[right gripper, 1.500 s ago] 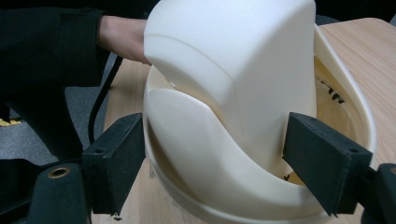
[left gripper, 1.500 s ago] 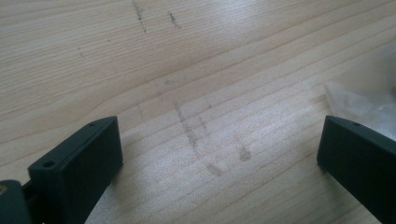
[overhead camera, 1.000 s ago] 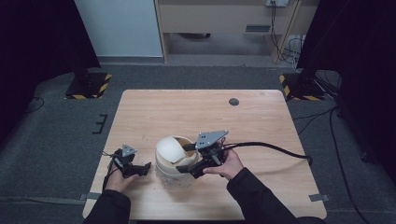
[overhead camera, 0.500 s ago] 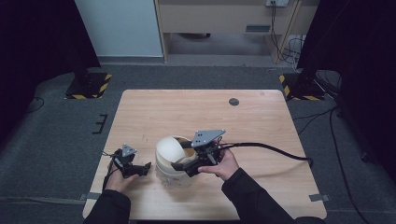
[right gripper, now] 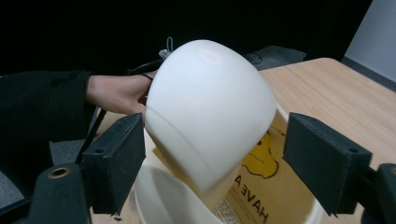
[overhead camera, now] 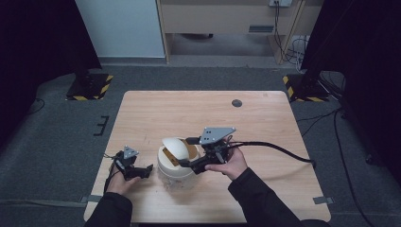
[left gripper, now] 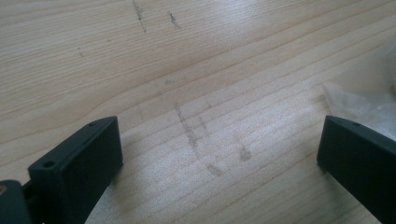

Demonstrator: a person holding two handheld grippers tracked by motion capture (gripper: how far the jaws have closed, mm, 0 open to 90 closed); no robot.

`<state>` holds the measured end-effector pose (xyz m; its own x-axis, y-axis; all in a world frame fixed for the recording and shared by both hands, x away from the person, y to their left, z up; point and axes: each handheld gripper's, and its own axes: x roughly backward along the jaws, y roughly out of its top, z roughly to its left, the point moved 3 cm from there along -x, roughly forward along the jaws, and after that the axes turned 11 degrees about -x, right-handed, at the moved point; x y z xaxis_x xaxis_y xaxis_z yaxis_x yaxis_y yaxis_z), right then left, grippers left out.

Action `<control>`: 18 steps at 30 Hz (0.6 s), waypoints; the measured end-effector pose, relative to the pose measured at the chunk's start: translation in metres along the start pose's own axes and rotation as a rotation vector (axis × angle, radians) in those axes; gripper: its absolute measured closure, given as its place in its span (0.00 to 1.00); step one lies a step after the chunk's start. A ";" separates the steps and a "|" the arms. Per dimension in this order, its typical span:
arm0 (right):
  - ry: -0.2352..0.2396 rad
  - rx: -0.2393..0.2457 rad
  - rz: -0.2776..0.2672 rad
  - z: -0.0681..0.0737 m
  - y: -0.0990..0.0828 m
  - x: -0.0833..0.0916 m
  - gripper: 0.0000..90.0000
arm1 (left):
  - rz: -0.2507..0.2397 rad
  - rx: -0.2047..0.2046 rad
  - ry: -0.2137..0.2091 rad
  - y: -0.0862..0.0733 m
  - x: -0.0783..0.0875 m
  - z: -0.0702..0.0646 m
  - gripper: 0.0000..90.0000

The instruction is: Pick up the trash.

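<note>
A white round bin (overhead camera: 176,176) stands at the table's near middle, its domed white lid (overhead camera: 174,145) tipped up over the opening. A brown paper bag (overhead camera: 190,150) with yellow print lies inside. My right gripper (overhead camera: 189,164) reaches in from the right at the rim. In the right gripper view its jaws (right gripper: 212,154) stand on either side of the lid (right gripper: 210,102), close to it but not pressing; they have just been closing a little. My left gripper (overhead camera: 144,171) rests open on the wood left of the bin, with bare tabletop between its jaws (left gripper: 219,154).
A small dark disc (overhead camera: 237,103) lies near the table's far edge. The right gripper's cable (overhead camera: 279,149) runs off to the right across the table (overhead camera: 189,113). A clear plastic liner edge (left gripper: 373,98) shows beside the left gripper. Hazard-striped stands (overhead camera: 90,85) sit on the floor.
My right gripper has shifted slightly at the bin's lid. The left hand and its gripper have stayed put.
</note>
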<state>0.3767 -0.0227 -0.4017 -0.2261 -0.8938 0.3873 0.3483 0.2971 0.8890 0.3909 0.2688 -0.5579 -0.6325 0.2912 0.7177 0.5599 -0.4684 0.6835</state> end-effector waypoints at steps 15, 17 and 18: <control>-0.170 -0.051 -0.130 -0.036 -0.009 0.077 0.26 | 0.000 0.000 0.000 0.000 0.000 0.000 0.00; -0.202 -0.061 -0.125 -0.042 -0.016 0.086 0.27 | 0.000 0.000 0.000 0.000 0.000 0.000 0.00; -0.225 -0.062 -0.119 -0.046 -0.020 0.091 0.27 | 0.000 0.000 0.000 0.000 0.000 0.000 0.00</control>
<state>0.3908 -0.1255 -0.3952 -0.4628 -0.8221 0.3316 0.3605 0.1672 0.9176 0.3909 0.2688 -0.5579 -0.6327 0.2912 0.7175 0.5598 -0.4683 0.6836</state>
